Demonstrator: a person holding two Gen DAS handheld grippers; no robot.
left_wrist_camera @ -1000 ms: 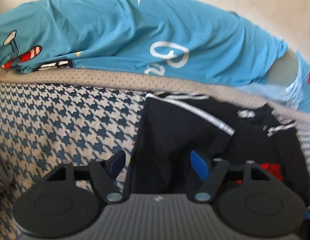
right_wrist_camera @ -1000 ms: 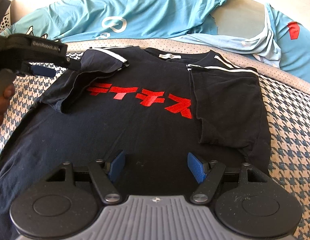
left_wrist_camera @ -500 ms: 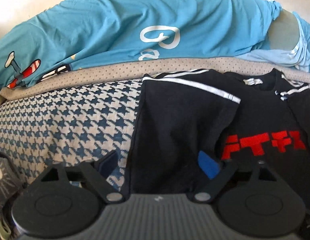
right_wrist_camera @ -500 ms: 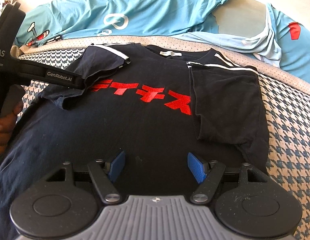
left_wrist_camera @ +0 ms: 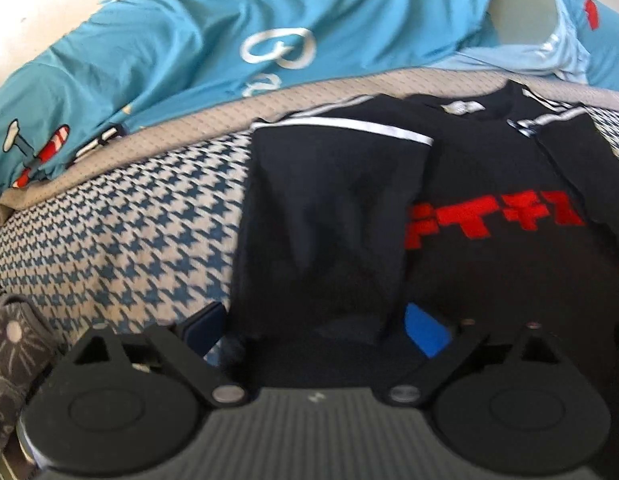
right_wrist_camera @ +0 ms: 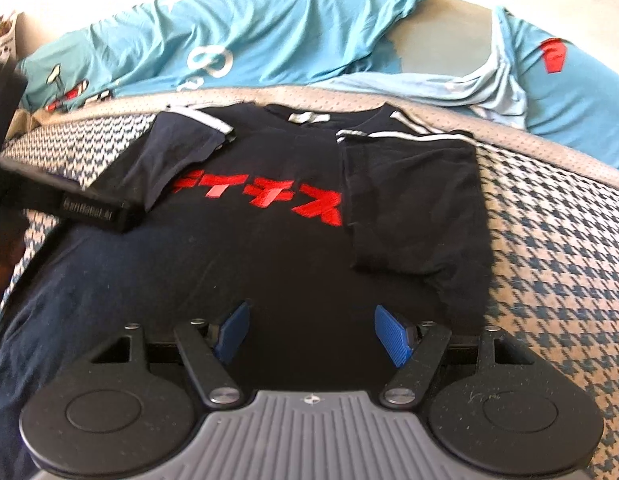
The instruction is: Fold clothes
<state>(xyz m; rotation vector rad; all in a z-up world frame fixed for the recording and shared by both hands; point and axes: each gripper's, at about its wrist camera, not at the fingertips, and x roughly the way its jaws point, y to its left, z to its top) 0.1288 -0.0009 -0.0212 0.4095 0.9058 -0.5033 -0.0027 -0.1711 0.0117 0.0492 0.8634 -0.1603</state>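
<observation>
A black T-shirt [right_wrist_camera: 269,264] with red lettering [right_wrist_camera: 261,200] and white shoulder stripes lies face up on a houndstooth bed cover [right_wrist_camera: 557,248]. Both short sleeves are folded inward over the chest: the left sleeve [left_wrist_camera: 329,208] and the right sleeve [right_wrist_camera: 413,200]. My left gripper [left_wrist_camera: 313,330] hovers open over the shirt's left edge, just below the folded sleeve, with nothing between its blue pads. In the right wrist view the left gripper's black body [right_wrist_camera: 89,208] shows at the left. My right gripper [right_wrist_camera: 311,334] is open above the shirt's lower middle, holding nothing.
Blue printed bedding [left_wrist_camera: 229,48] is bunched along the far side, behind a beige mesh strip [right_wrist_camera: 509,132]. A grey patterned cloth [left_wrist_camera: 9,344] sits at the near left. Bare houndstooth cover [left_wrist_camera: 121,220] lies on both sides of the shirt.
The left gripper has pulled back and swung right, away from the folded left sleeve, so the red lettering now shows in its view. The right gripper has backed off slightly.
</observation>
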